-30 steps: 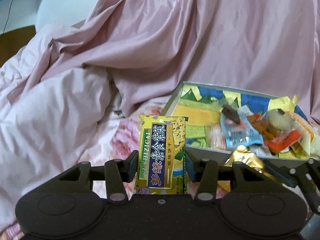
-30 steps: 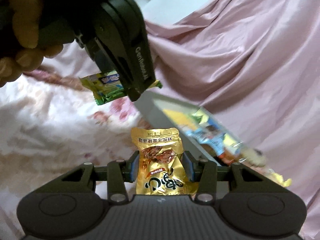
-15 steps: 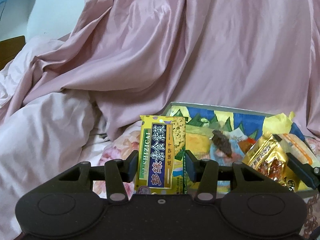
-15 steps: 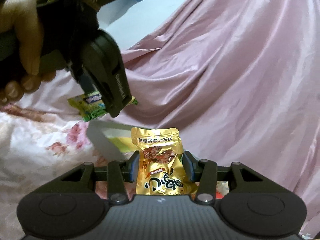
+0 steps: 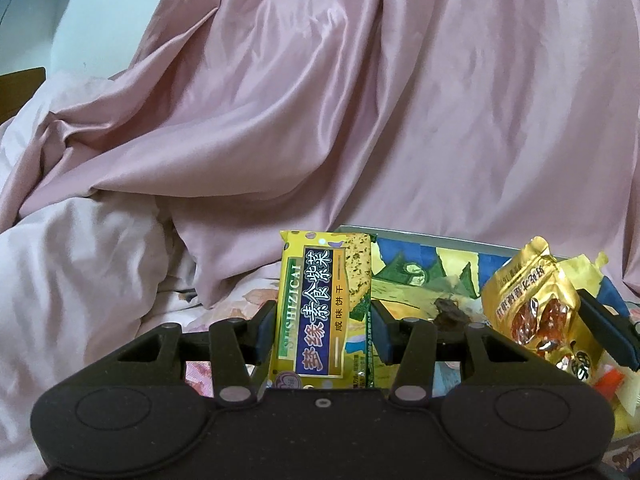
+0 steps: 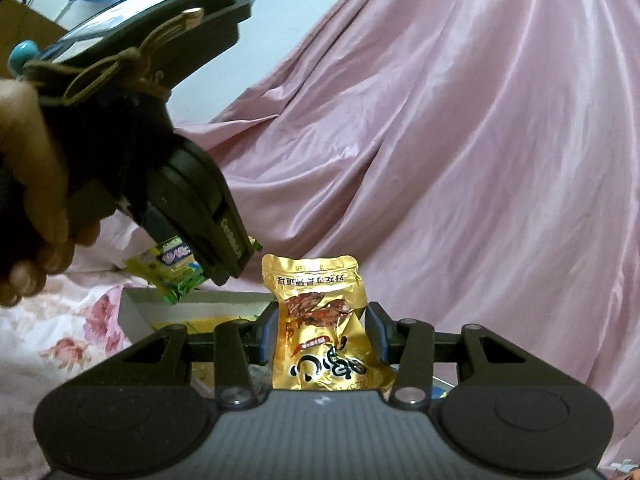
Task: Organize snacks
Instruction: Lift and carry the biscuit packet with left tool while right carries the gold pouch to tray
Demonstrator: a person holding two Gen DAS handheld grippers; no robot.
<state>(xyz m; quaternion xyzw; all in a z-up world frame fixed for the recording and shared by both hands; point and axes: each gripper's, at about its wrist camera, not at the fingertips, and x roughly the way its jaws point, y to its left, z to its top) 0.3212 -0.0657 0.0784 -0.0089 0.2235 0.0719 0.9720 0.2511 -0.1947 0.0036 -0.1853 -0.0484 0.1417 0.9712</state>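
1. Standing by the bed, I count two grippers, each pinching one packet. The left gripper point(image 5: 322, 334) clamps a yellow cracker packet point(image 5: 324, 312) upright, a pad pressed to each long side. The right gripper point(image 6: 322, 334) squeezes a gold foil pouch point(image 6: 324, 320) the same way, its printed lettering upside down to that camera.
2. One box point(image 5: 420, 280) lies open on the bedding, grey-walled with a blue, yellow and green lining. A dark brown snack point(image 5: 450, 310) sits in it, and some orange and yellow wrappers show at the far right edge; I cannot count them.
3. One large pink sheet point(image 5: 360, 120) is heaped behind everything, with a paler quilt point(image 5: 80, 280) to its left and floral bedding point(image 6: 60, 340) under the box.
4. The left wrist view shows the box's patterned lining and the gold pouch seen from outside, held over the box's right part with one dark finger point(image 5: 608, 332) of the right gripper beside it.
5. The right wrist view shows what the other lacks: the person's hand point(image 6: 28, 208) wrapped round the left gripper's handle, a cord with a turquoise bead point(image 6: 22, 52), and the cracker packet from the side, hanging above the box's near-left corner. Of the box it shows only a grey wall and a strip of lining.
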